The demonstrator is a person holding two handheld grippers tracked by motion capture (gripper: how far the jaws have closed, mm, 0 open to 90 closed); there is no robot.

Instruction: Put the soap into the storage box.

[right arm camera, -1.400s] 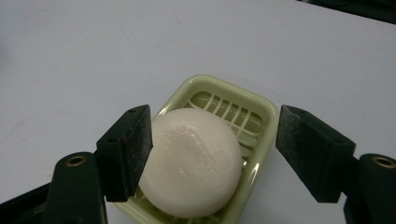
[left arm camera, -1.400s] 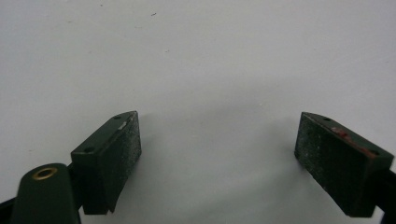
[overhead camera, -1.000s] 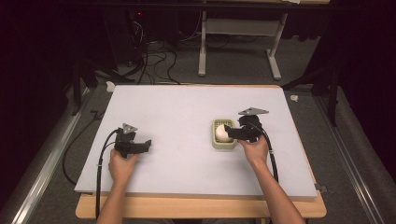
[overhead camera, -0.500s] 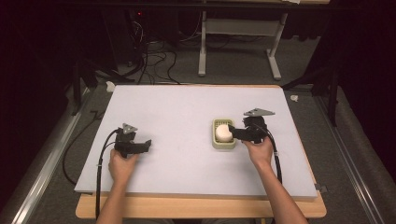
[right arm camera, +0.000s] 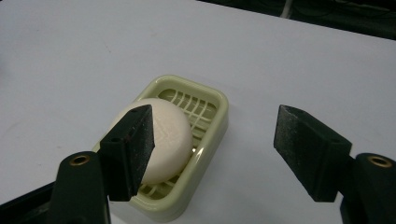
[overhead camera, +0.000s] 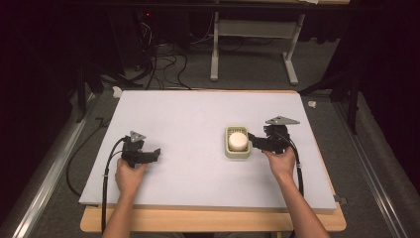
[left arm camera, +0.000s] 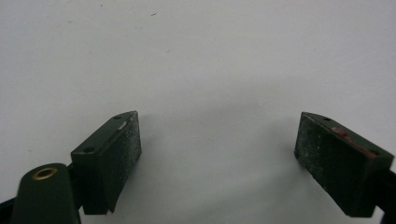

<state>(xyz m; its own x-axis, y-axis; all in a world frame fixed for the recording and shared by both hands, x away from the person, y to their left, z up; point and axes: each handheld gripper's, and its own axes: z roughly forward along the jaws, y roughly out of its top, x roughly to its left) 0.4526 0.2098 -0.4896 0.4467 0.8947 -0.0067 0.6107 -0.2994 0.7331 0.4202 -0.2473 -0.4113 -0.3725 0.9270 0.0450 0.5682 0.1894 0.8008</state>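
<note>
Right gripper (right arm camera: 212, 154): jaws apart, pads gripping nothing, and they have just been closing. One jaw hangs over the round white soap bar (right arm camera: 163, 140), the other over bare board beside the dish. Soap lies in a pale green slatted plastic soap dish (right arm camera: 205, 105) on the white table board (overhead camera: 188, 119). Left gripper (left arm camera: 217, 158): jaws wide, empty, low over bare board, well apart from the dish.
</note>
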